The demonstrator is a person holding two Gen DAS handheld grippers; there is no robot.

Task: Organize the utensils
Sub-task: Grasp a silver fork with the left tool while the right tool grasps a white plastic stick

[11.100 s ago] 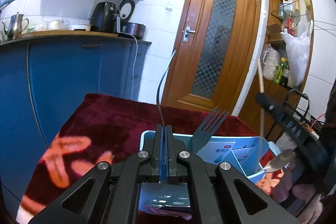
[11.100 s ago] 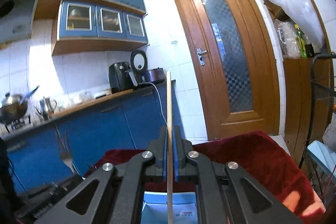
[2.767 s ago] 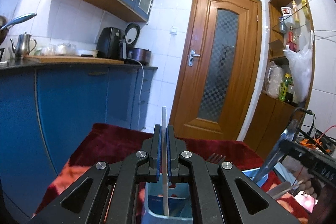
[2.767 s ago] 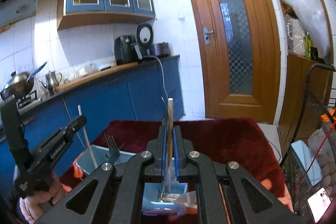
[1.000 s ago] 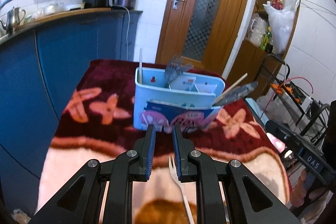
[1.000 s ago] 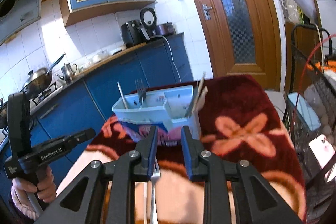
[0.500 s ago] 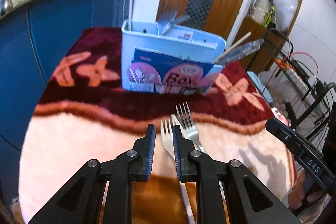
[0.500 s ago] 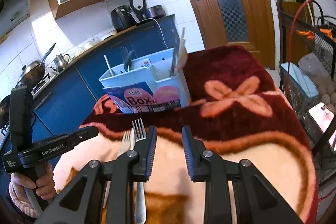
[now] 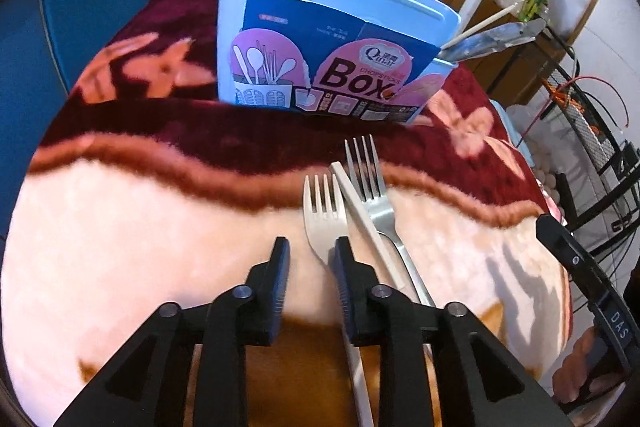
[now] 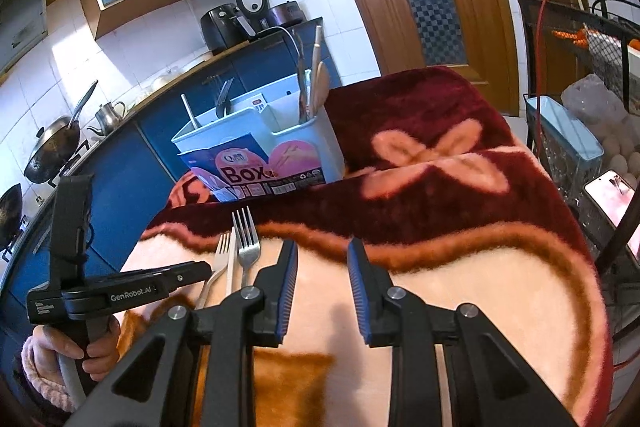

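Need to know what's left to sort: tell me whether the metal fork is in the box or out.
Out. The metal fork lies flat on the blanket, in front of the box.

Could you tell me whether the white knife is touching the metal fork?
Touching: the left wrist view shows the white knife lying across the metal fork, overlapping its left side.

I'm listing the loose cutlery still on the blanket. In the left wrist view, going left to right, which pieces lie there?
white plastic fork → white plastic knife → metal fork

Left gripper (image 9: 307, 263), right gripper (image 10: 322, 275): black plastic, blue ribbed pads, silver screws; "GenRobot.AI" lettering; fuzzy pink sleeve (image 10: 38, 373).
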